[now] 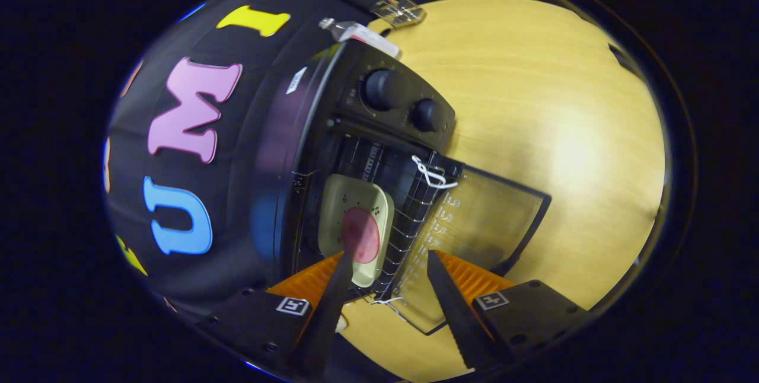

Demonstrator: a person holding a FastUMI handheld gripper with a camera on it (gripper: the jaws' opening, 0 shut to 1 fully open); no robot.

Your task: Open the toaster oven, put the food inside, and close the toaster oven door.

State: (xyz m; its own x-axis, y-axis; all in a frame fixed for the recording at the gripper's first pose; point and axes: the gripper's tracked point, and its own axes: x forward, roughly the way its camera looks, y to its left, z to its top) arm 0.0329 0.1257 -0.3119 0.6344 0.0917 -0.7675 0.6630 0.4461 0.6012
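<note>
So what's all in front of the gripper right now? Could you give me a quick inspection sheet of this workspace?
Surface: light wooden table, bare around the oven.
Job's things: black toaster oven with two knobs; its glass door folded down open; cream tray carrying a round pink food item sits on the wire rack inside.
Clutter: small clear piece at the table's far edge; a white tag behind the oven.
Gripper: gripper open, holding nothing, fingers just before the tray and door.
Cables: white cord tied at the door's hinge corner.
Surroundings: black cloth booth wall.
</note>
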